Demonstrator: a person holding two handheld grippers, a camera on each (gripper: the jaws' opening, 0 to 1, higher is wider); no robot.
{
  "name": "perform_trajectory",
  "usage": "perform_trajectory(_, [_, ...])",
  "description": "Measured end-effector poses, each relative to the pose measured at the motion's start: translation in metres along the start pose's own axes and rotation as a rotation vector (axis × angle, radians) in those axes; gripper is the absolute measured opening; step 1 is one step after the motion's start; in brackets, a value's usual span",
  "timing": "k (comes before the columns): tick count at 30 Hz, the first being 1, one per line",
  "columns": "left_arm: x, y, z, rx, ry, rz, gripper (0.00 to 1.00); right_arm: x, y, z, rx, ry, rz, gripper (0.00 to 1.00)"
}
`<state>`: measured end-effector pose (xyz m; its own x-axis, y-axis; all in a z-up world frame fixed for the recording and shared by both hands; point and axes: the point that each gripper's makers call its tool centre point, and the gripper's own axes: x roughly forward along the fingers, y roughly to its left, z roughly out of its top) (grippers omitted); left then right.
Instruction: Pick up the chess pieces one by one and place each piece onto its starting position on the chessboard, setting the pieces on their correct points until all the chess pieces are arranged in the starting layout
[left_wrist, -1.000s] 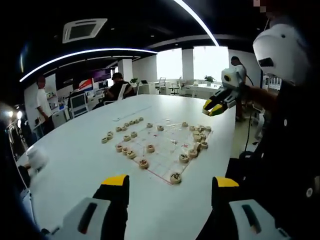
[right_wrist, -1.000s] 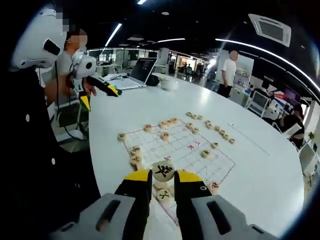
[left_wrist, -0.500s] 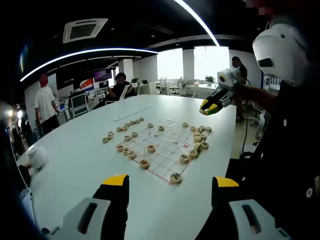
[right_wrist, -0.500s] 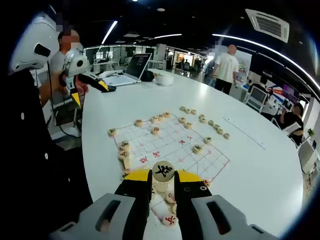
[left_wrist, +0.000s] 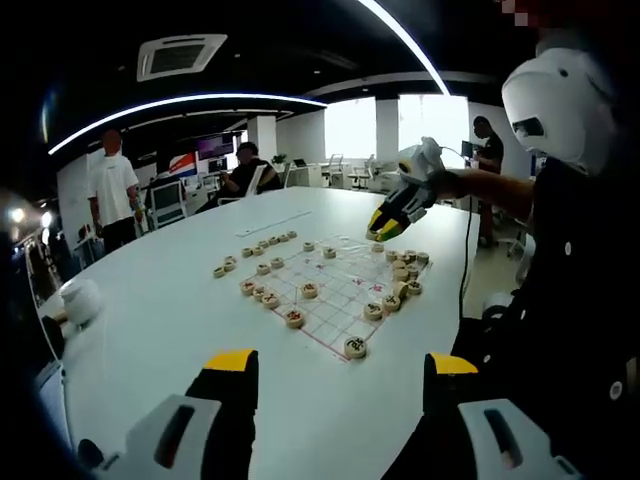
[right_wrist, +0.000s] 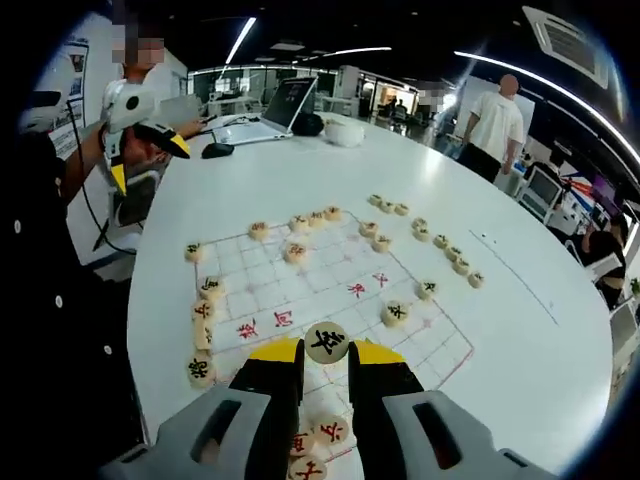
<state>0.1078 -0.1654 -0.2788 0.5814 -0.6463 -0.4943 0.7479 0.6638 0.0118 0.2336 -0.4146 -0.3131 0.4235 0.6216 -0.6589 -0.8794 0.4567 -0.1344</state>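
The right gripper (right_wrist: 326, 352) is clamped on a round chess piece (right_wrist: 327, 342) with a dark character on its face, the disc pinched between the yellow-tipped jaws and held above the near part of the chessboard (right_wrist: 320, 280). Just under and ahead of those jaws more pieces sit on the board's grid, a few close below the tips, one a little ahead to the right, a column off to the left and a row at the far edge; a curved line of loose pieces (right_wrist: 430, 240) lies beyond the board to the right on the white table (right_wrist: 520, 330). In the left gripper view that right gripper (left_wrist: 385, 226) hangs over the far side of the board (left_wrist: 335, 290). The left gripper (left_wrist: 335, 365) is held back over the table edge, its jaws spread wide with nothing between them, the board well ahead of it. A laptop (right_wrist: 268, 110) stands at the far end of the table.
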Motion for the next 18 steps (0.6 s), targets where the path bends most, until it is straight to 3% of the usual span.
perform_trajectory(11, [-0.006,0.002,0.001,-0.001,-0.018,0.018,0.67,0.018,0.000,0.001,-0.023,0.038,0.025,0.19])
perform_trajectory(18, [-0.009,0.001,-0.001,-0.005,-0.019,0.019,0.67,0.031,-0.001,-0.008,-0.036,0.088,0.036,0.19])
